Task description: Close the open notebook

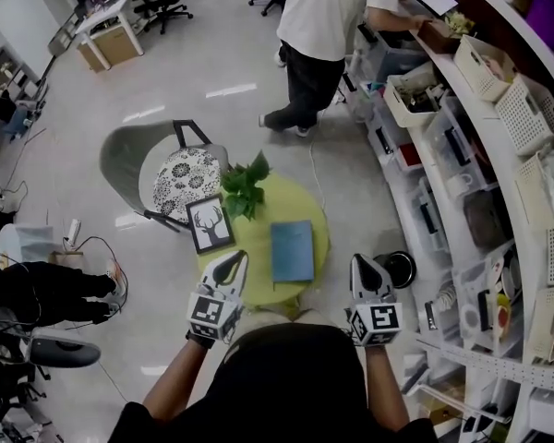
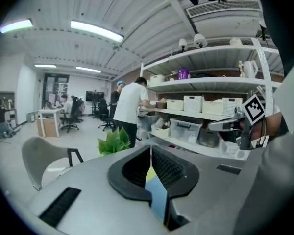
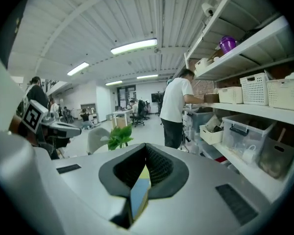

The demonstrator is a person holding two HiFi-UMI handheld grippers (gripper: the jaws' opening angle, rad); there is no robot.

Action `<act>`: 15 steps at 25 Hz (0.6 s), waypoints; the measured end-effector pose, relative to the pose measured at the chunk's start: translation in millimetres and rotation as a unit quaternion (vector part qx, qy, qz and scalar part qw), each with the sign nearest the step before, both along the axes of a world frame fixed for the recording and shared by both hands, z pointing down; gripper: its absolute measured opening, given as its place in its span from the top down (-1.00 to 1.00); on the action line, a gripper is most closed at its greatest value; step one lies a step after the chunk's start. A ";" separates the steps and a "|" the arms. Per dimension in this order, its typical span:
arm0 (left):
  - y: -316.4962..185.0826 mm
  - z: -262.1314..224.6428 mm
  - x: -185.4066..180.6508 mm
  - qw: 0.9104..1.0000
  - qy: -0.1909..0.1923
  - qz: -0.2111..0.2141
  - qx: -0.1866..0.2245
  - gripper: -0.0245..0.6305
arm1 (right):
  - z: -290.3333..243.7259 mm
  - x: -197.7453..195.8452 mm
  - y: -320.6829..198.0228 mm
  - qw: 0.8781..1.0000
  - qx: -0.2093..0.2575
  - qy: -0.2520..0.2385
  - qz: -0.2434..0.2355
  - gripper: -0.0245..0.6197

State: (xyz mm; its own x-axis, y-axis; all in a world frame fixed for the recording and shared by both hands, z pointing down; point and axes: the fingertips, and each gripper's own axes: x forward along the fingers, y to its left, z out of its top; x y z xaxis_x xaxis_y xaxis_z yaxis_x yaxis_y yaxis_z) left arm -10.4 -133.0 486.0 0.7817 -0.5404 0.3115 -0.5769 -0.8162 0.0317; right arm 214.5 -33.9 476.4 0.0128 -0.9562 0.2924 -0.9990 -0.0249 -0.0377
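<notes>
- The blue rectangular notebook (image 1: 292, 251) lies flat on the round yellow-green surface (image 1: 258, 240), with its cover down and no open pages shown. The closing is judged to be complete already.
- The long axis of the notebook runs from 12 o'clock to 6 o'clock in the head view, with a slight lean at the top towards 1 o'clock.
- The left gripper (image 1: 233, 262) is held at the near edge of the surface, with its jaws clenched. In the left gripper view the two tips meet and nothing is grasped between them.
- The right gripper (image 1: 361, 264) is held off the near right rim of the surface. In the right gripper view its jaws are likewise clenched and empty.
- From the left gripper the notebook lies at 2 o'clock. From the right gripper it lies at 10 o'clock. The notebook is thus placed between the two grippers, and the left one appears slightly nearer.
- Neither gripper is in contact with the notebook. Both appear to be held above the surface.
- A black-framed deer picture (image 1: 210, 222) stands at 10 o'clock from the notebook, and a green leafy plant (image 1: 245, 187) at 11 o'clock. Both are apart from the notebook.
- If the cover is to be pressed flat, it is judged to be reached most directly from the left side.
</notes>
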 end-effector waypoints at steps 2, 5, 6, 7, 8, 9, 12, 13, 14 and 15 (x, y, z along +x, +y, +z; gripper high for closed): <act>-4.4 -11.2 -4.0 1.000 0.006 -0.011 0.010 0.87 | -21.5 0.2 -5.2 1.000 0.024 -0.012 0.003 0.92; -11.0 -38.5 -9.3 0.999 0.045 -0.023 0.018 0.87 | -51.0 -3.2 -12.4 0.998 0.051 -0.021 -0.001 0.92; -13.5 -51.5 -10.7 0.997 0.065 -0.028 0.017 0.87 | -59.5 -3.2 -13.7 0.998 0.059 -0.037 0.000 0.92; -16.0 -66.1 -11.6 0.996 0.084 -0.035 0.019 0.87 | -67.8 -2.5 -14.1 0.996 0.067 -0.057 0.003 0.92; -18.7 -81.3 -12.5 0.994 0.099 -0.042 0.024 0.87 | -75.7 -1.4 -13.7 0.994 0.075 -0.074 0.006 0.92; -21.4 -95.6 -13.8 0.992 0.109 -0.051 0.033 0.87 | -82.8 0.1 -12.5 0.993 0.083 -0.086 0.009 0.92; -26.9 -125.3 -16.9 0.989 0.123 -0.063 0.058 0.87 | -97.4 6.2 -8.3 0.991 0.095 -0.095 0.014 0.92; -27.6 -131.2 -17.2 0.988 0.125 -0.064 0.064 0.87 | -100.3 8.3 -7.5 0.991 0.097 -0.095 0.014 0.92; -27.7 -135.3 -17.2 0.988 0.125 -0.064 0.069 0.87 | -102.2 10.4 -6.9 0.991 0.098 -0.094 0.014 0.92; -26.9 -137.7 -16.7 0.988 0.124 -0.062 0.074 0.87 | -103.3 12.3 -6.2 0.991 0.098 -0.092 0.015 0.92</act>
State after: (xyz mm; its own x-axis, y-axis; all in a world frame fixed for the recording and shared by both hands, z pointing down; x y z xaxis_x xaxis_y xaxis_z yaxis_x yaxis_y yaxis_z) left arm -27.1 -159.9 348.2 0.7486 -0.6624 0.0302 -0.6626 -0.7457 0.0702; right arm 226.9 -40.2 373.1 0.0048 -0.9949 0.1004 -0.9735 -0.0276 -0.2269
